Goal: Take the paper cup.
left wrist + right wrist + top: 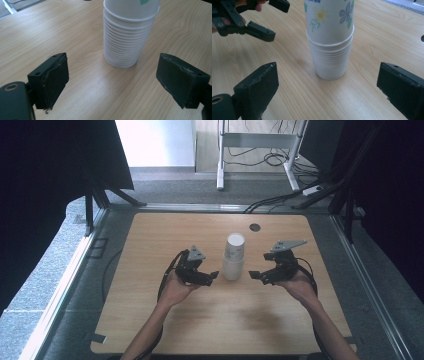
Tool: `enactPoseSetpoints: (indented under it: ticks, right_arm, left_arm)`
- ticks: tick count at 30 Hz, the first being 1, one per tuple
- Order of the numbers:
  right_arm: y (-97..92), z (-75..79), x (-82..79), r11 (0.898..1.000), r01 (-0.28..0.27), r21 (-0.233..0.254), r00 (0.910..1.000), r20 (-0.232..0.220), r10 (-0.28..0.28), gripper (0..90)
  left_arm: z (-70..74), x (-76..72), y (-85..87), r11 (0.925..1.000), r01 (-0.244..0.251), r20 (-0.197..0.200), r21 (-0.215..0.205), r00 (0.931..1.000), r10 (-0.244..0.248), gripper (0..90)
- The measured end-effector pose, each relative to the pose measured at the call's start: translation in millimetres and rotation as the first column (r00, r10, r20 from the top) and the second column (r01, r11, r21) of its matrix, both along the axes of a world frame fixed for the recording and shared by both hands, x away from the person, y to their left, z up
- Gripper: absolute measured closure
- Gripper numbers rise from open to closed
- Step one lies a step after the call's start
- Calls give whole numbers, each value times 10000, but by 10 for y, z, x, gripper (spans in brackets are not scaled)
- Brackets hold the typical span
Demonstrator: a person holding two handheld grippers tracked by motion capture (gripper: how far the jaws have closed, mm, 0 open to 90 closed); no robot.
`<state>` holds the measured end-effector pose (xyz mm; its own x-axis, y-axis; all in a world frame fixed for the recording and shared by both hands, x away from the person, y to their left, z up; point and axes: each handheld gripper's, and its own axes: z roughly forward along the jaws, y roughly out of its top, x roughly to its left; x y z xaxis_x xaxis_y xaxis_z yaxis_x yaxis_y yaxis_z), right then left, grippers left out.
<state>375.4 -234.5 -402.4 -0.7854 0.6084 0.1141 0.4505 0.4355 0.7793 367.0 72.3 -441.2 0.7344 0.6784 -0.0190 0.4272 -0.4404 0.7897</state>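
Note:
A stack of nested white paper cups (234, 257) stands upside down in the middle of the wooden table (210, 320). The outermost cup has a flower print (329, 15). My left gripper (214, 276) is just left of the stack, open, and its jaws point at the stack's base (125, 50) without touching it. My right gripper (254, 275) is just right of the stack, also open. Its two pads (259, 85) stand wide on either side of the stack (329, 57), well short of it. The left gripper (270, 18) also appears at the upper left of the right gripper view.
A small dark round hole (255, 227) sits near the table's far edge. Beyond the table are a white desk frame (220, 165) and floor cables (280, 197). Dark screens flank both sides. A metal rail (60, 290) runs along the left.

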Motion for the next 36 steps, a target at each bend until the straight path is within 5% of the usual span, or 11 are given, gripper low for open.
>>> enactPoseSetpoints:
  ticks: [19,36]
  right_arm:
    - [178,152,245,9997,-51,234,10000,-46,52,46]
    - [392,304,423,10000,-53,-22,9998,170,54,121]
  left_arm:
    - [-30,207,-229,9982,596,-123,-51,9981,-597,110]
    - [-61,335,-497,9958,920,-102,-27,9957,-920,118]
